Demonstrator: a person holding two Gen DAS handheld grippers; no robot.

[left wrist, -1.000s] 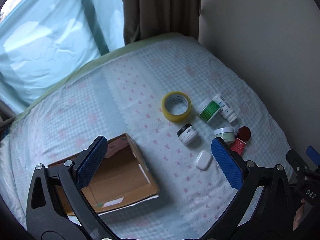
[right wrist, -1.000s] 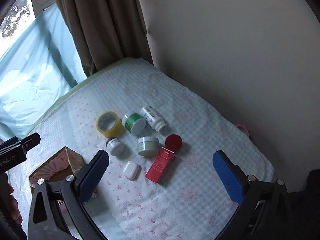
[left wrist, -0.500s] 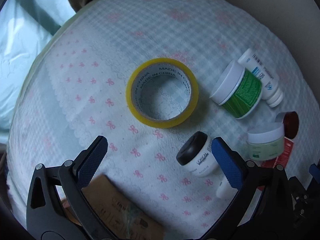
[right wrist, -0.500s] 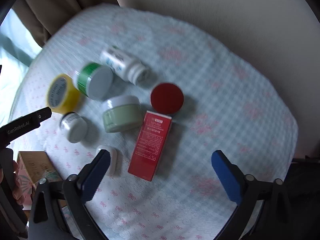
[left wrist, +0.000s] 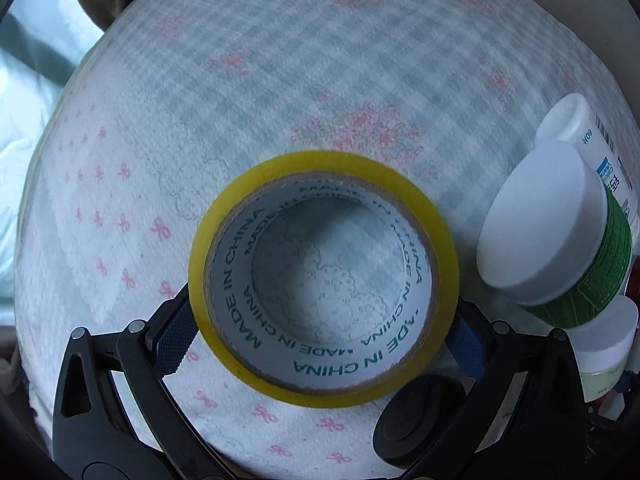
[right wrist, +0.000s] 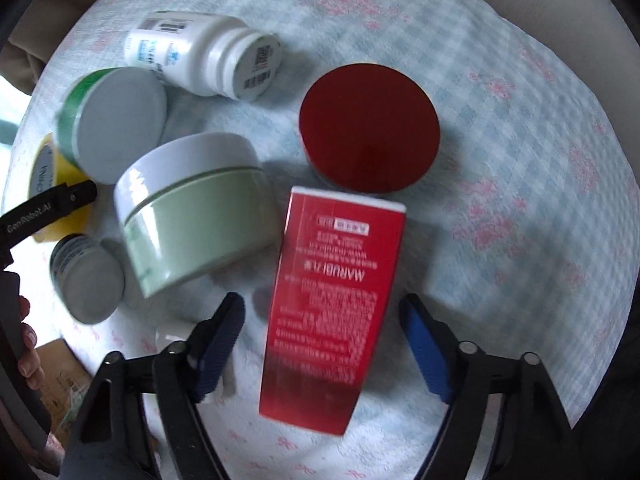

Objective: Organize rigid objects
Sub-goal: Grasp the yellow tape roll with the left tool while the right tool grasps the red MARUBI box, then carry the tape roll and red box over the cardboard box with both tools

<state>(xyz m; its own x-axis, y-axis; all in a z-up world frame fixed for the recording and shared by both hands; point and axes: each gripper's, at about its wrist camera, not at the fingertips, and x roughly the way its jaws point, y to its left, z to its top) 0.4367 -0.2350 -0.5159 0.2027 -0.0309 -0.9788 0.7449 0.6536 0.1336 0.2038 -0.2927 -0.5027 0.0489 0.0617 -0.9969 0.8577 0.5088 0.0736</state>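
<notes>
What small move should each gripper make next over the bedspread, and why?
Probably finish both grasps. The right gripper straddles the red rectangular carton, jaws closing, but gaps still show on both sides, so keep closing until the pads meet it. The left gripper brackets the yellow tape roll with pads right at its rim; contact is unclear, so squeeze, then lift.

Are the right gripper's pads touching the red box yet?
Apart. The right wrist view shows cloth on both sides between the closing right gripper pads and the red box.
</notes>
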